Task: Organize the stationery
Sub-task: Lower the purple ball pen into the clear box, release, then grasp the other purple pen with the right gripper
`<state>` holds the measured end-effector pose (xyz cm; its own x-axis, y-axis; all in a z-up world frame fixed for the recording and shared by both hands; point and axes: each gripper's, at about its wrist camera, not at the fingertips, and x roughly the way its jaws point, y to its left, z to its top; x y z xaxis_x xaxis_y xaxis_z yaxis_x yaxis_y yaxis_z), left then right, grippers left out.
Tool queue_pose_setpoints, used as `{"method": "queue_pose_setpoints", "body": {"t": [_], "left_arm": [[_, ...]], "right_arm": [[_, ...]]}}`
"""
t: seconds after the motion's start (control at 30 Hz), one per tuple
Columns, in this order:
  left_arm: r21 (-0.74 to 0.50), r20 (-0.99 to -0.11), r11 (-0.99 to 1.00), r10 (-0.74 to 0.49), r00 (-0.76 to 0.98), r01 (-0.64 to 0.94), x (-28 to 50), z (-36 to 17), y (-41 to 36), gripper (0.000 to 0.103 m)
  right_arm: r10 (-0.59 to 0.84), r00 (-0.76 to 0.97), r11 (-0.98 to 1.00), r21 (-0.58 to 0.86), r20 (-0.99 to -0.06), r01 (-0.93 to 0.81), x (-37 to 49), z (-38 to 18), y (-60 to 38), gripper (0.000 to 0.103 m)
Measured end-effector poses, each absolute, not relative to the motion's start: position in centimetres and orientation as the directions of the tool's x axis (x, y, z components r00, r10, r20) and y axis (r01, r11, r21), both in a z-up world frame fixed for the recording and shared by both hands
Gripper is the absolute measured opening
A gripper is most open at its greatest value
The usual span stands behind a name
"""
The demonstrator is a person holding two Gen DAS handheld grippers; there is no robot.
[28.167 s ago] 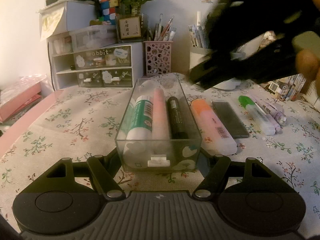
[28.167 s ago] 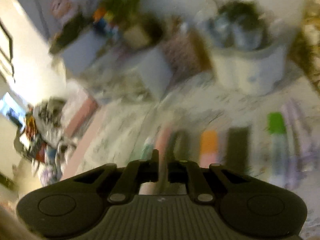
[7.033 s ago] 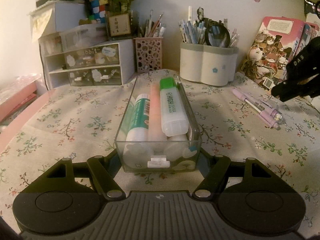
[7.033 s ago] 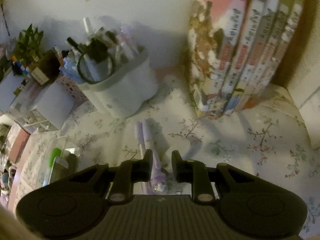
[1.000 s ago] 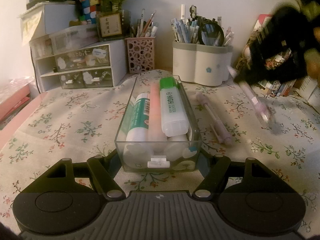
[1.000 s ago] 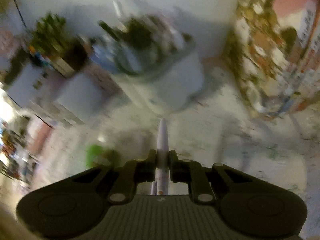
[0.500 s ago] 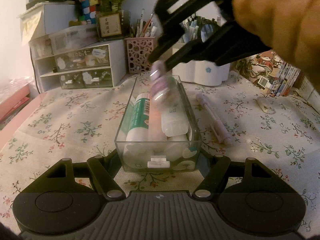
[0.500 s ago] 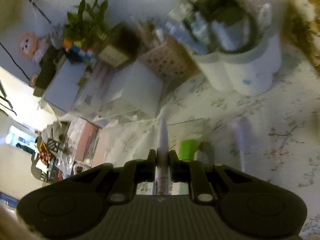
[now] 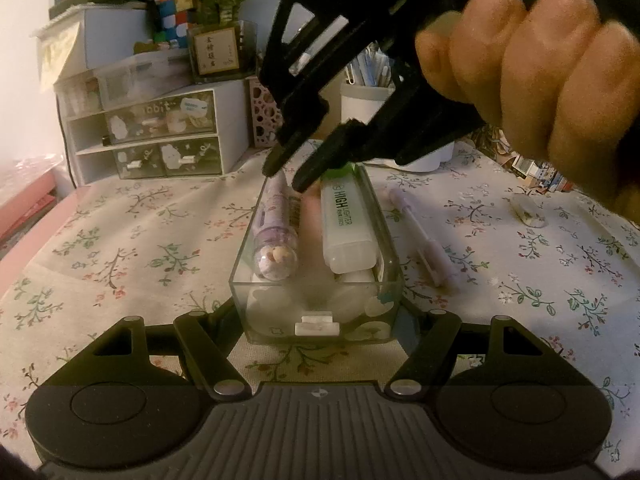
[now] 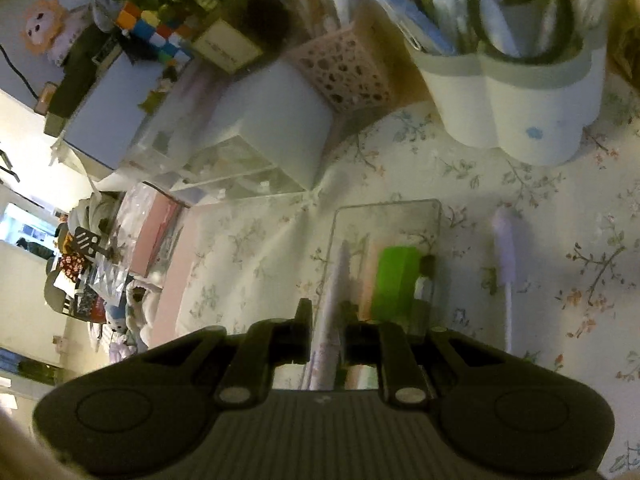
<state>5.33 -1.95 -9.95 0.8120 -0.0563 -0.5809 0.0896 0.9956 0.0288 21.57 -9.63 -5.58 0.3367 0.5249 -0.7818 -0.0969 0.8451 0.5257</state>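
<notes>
A clear plastic box (image 9: 316, 322) stands on the floral tablecloth, held between my left gripper's fingers (image 9: 208, 360). In it lie a green highlighter (image 9: 344, 224), a pink marker and other items. A purple pen (image 9: 276, 236) now lies on top at the box's left side. My right gripper (image 9: 286, 178) hovers just over the pen's far end with its jaws parted, no longer pinching it. In the right wrist view the purple pen (image 10: 334, 296) runs between the parted fingers over the box (image 10: 386, 210). A second purple pen (image 9: 416, 232) lies right of the box.
At the back stand a small drawer unit (image 9: 160, 136), a pink perforated pen cup (image 10: 344, 68) and a white pen holder (image 10: 516, 92). A small eraser-like piece (image 9: 528, 214) lies on the cloth at the right.
My right gripper brought the purple pen down onto the items in the box and opened its jaws. The left gripper and box have not moved.
</notes>
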Motion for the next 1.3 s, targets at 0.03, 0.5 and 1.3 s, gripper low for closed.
{"method": "queue_pose_setpoints", "body": {"t": [0.03,0.5,1.3], "left_arm": [[0.029,-0.581,0.996,-0.056,0.812,0.09,5.4,-9.9,-2.0,0.072],[0.027,-0.581,0.996,-0.058,0.812,0.09,5.4,-10.0,-1.9,0.072],[0.019,-0.58,0.996,-0.062,0.812,0.09,5.6,-10.0,-1.9,0.072]], "right_arm": [[0.523,0.333,0.847,0.523,-0.785,-0.099,21.5,-5.7,-9.7,0.021],[0.506,0.48,0.841,0.534,-0.717,-0.088,19.9,-3.2,-16.0,0.022],[0.31,0.409,0.949,0.252,-0.858,-0.191,20.6,-7.7,-14.1,0.022]]}}
